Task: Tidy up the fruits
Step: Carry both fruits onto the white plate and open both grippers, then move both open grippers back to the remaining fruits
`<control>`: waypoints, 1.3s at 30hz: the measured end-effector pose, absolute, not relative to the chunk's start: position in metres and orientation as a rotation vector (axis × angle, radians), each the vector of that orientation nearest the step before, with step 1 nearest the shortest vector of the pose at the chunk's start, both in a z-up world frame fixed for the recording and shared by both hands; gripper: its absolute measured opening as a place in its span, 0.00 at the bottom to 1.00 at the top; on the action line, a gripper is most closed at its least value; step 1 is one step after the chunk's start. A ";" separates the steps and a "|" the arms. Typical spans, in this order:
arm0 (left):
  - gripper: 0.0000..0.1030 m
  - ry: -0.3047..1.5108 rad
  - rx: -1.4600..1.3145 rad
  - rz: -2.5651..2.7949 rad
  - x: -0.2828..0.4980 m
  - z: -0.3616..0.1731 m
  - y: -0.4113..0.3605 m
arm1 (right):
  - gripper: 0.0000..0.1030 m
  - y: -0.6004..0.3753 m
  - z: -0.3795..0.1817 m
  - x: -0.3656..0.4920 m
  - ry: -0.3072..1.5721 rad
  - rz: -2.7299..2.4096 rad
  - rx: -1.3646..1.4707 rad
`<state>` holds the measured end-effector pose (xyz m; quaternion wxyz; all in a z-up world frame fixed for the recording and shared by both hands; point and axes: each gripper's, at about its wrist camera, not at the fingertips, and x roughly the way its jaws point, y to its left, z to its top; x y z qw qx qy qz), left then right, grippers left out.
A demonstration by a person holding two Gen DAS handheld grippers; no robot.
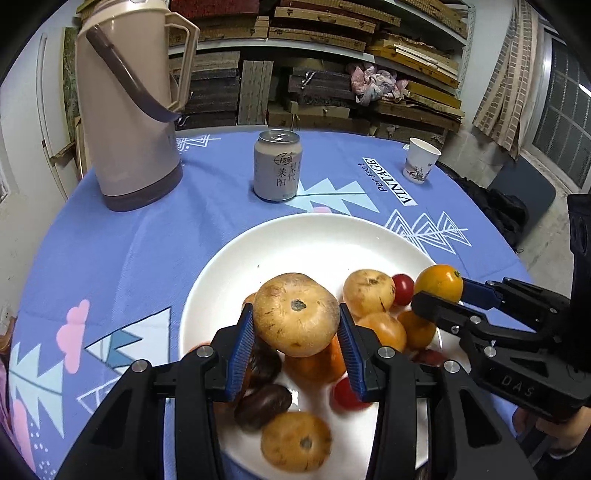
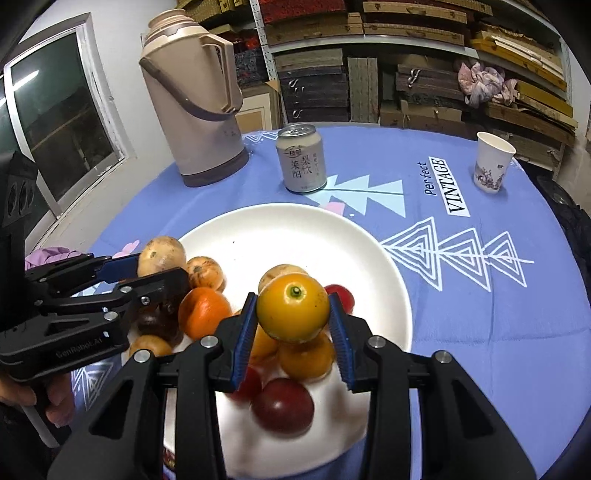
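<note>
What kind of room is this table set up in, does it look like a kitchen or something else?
Probably a storeroom or workshop rather than a kitchen. Metal shelves behind the table are stacked with flat wooden boxes and cardboard. The table itself wears a purple printed tablecloth with a thermos jug and a drink can.

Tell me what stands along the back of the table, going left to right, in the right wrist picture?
Thermos → drink can → paper cup.
</note>
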<state>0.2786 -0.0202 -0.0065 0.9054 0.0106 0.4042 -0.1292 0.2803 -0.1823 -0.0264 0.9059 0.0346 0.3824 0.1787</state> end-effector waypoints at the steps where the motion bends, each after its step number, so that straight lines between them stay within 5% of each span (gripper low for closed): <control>1: 0.43 0.841 0.025 -0.262 0.282 -0.008 -0.022 | 0.36 -0.182 -0.027 0.283 0.792 0.369 0.072; 5: 0.45 0.849 0.028 -0.244 0.286 -0.013 -0.024 | 0.40 -0.181 -0.029 0.289 0.791 0.380 0.081; 7: 0.73 0.823 0.040 -0.209 0.281 -0.009 -0.023 | 0.51 -0.184 -0.029 0.286 0.782 0.378 0.097; 8: 0.76 0.801 0.042 -0.200 0.278 -0.006 -0.022 | 0.51 -0.187 -0.027 0.283 0.773 0.372 0.105; 15: 0.76 0.745 0.104 -0.194 0.250 0.008 -0.026 | 0.53 -0.193 -0.020 0.248 0.753 0.379 0.076; 23: 0.76 0.758 0.093 -0.201 0.217 0.008 -0.028 | 0.70 -0.198 -0.014 0.205 0.729 0.362 0.057; 39: 0.80 0.756 0.068 -0.193 0.163 0.012 -0.018 | 0.78 -0.212 -0.020 0.142 0.744 0.340 0.091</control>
